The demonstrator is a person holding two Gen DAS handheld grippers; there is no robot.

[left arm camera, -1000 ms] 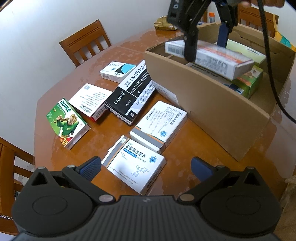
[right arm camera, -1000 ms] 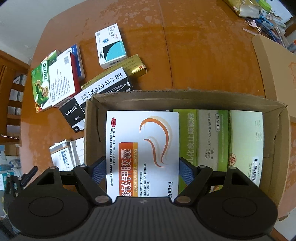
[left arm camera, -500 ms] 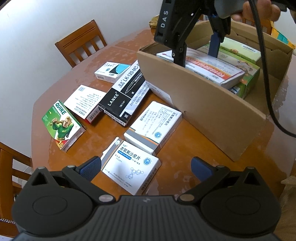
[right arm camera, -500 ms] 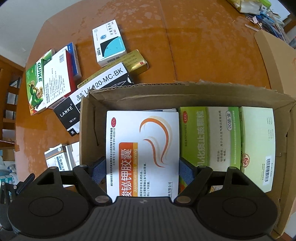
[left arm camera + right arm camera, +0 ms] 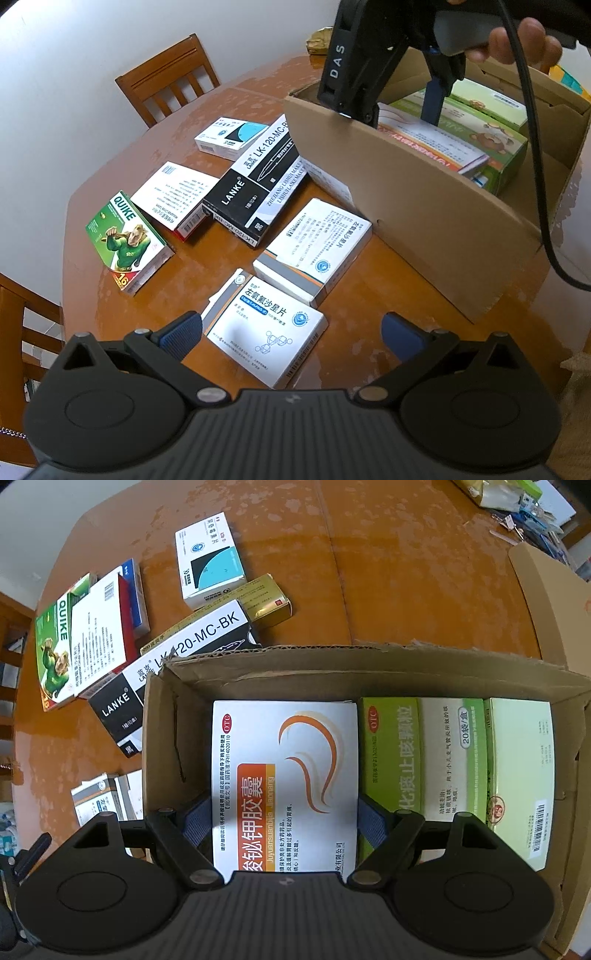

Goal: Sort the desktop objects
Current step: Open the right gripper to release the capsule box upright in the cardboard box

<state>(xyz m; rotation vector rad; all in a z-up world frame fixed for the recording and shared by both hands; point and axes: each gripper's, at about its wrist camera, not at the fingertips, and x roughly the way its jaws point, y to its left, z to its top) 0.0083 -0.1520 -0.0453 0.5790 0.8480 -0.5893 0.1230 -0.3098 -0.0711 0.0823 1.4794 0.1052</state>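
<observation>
- Right now my right gripper (image 5: 284, 825) points straight down into the cardboard box (image 5: 280, 664), its blue ribbed pads (image 5: 195, 821) pressed on the two long edges of a flat white-and-orange medicine carton (image 5: 284, 760), pinching it.
- That glossy carton sits inside the corrugated box, at its left end, just beside a green carton (image 5: 391, 753) and a pale green one (image 5: 521, 768) lying flat.
- My left gripper (image 5: 291, 334) hangs above the table with its jaws spread wide and nothing between the pads; a white-and-blue tablet box (image 5: 264, 326) lies on the wood below.
- On the shiny, round-edged wooden table (image 5: 207, 258) lie more rectangular packs: a second white box (image 5: 317, 243), a long black-and-white LANKE pen box (image 5: 258, 184), a green QUIKE box (image 5: 127, 242).
- Behind stands a slatted wooden chair (image 5: 166, 77).
</observation>
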